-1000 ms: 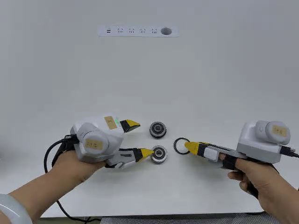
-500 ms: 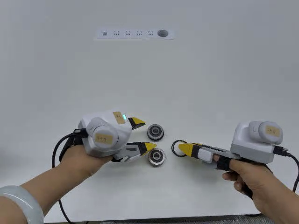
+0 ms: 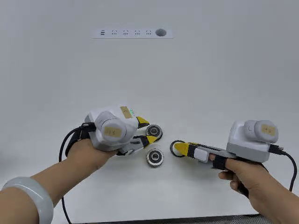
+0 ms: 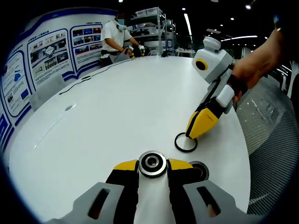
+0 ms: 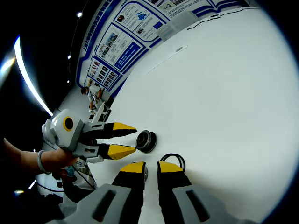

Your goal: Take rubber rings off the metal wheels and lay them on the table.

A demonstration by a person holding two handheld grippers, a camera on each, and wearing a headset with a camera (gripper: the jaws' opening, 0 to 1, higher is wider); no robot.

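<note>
Two metal wheels lie on the white table. My left gripper (image 3: 146, 131) (image 4: 153, 165) has closed its yellow-tipped jaws on either side of the far wheel (image 3: 154, 131) (image 4: 153, 163) (image 5: 146, 141), and both tips touch its rim. The near wheel (image 3: 154, 157) (image 4: 202, 170) lies free just beside it. A loose black rubber ring (image 3: 175, 148) (image 4: 185, 143) (image 5: 174, 158) lies flat on the table to the right. My right gripper (image 3: 181, 148) (image 5: 152, 167) is shut, and its tip rests over the ring's edge.
A white power strip (image 3: 132, 33) lies at the far side of the table. A black cable (image 3: 66, 145) trails from my left hand toward the near table edge. People stand at shelves far off in the room (image 4: 117, 32).
My left gripper moved forward and narrowed its wide-open jaws onto the far wheel. The right gripper crept slightly left over the ring. Ring and near wheel stayed put.
</note>
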